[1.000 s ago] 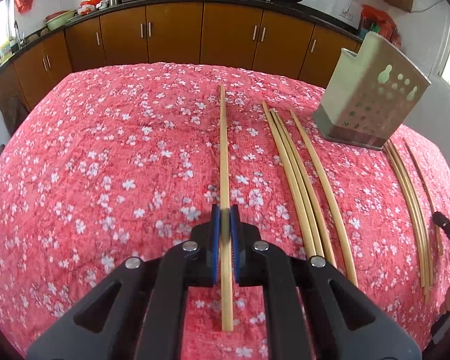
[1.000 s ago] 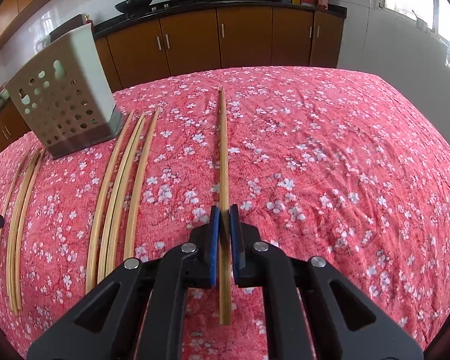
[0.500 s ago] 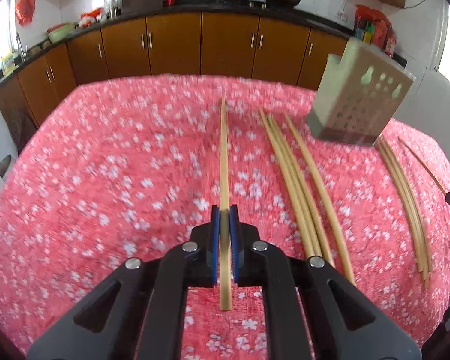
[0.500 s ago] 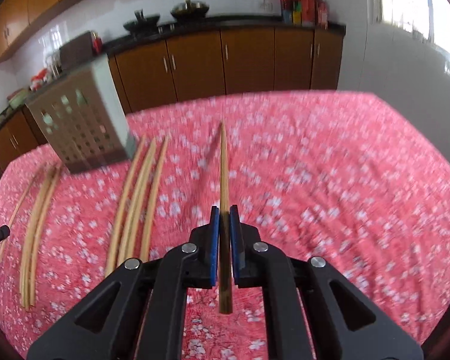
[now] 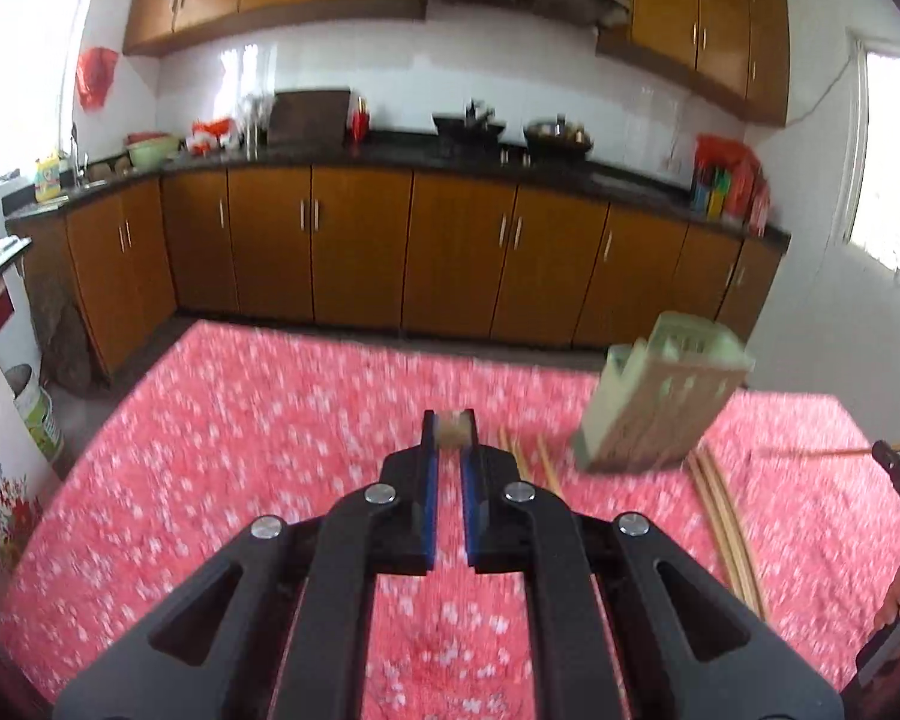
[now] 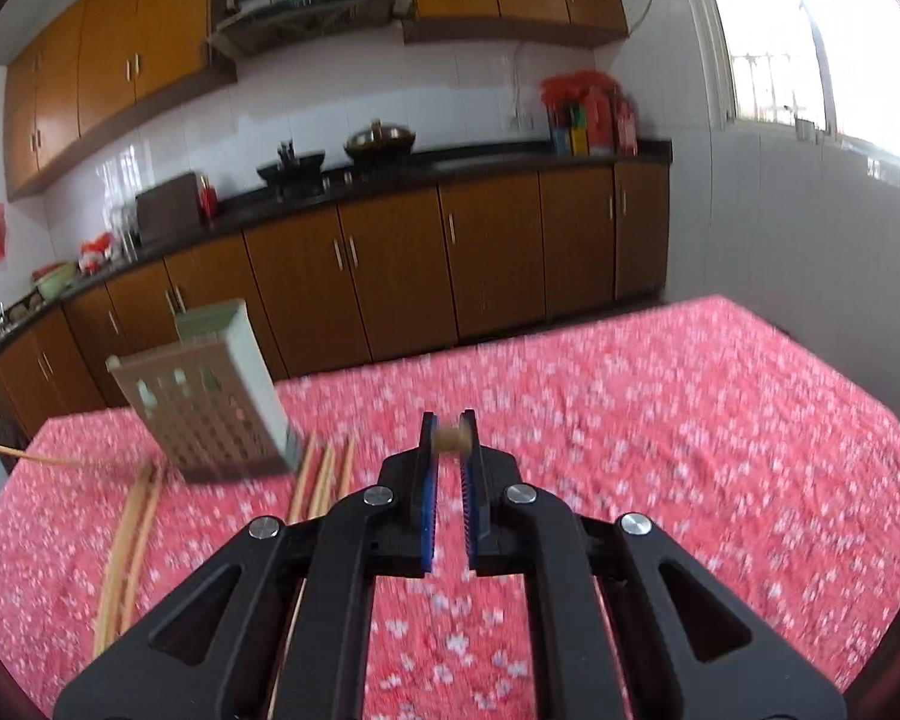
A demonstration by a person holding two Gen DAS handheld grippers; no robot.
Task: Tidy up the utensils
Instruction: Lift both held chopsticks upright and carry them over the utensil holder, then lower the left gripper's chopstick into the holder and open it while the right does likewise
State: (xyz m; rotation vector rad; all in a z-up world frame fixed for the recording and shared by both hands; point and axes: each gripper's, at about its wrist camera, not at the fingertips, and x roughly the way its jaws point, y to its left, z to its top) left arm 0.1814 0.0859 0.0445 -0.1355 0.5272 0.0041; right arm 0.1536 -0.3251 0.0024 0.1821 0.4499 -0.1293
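Left wrist view: our left gripper (image 5: pixel 449 441) is clamped on the end of a wooden chopstick (image 5: pixel 450 433), seen end-on between the blue pads, above the surface (image 5: pixel 240 450) with its pink floral cloth. The perforated utensil holder (image 5: pixel 660 402) stands ahead and to the right of this gripper, with loose chopsticks (image 5: pixel 723 516) lying on the cloth beside and in front of it.

From the right wrist, our right gripper (image 6: pixel 449 441) is likewise closed on a second chopstick (image 6: pixel 448 437), with the holder (image 6: pixel 210 408) ahead and to its left, tilted in the fisheye view, and another bundle of chopsticks (image 6: pixel 132 516) lying below it. At the far left edge of that view a chopstick (image 6: pixel 36 456) points across towards the holder, apparently the one in our other gripper, though blur makes that uncertain.

We judge the step in hand to be carrying both sticks to the holder. Doing it well means keeping each grip firm, swinging each stick upright over the open top, lining the lower tip inside the rim before letting go, and bringing the two grippers in one after the other so they do not collide above the holder.
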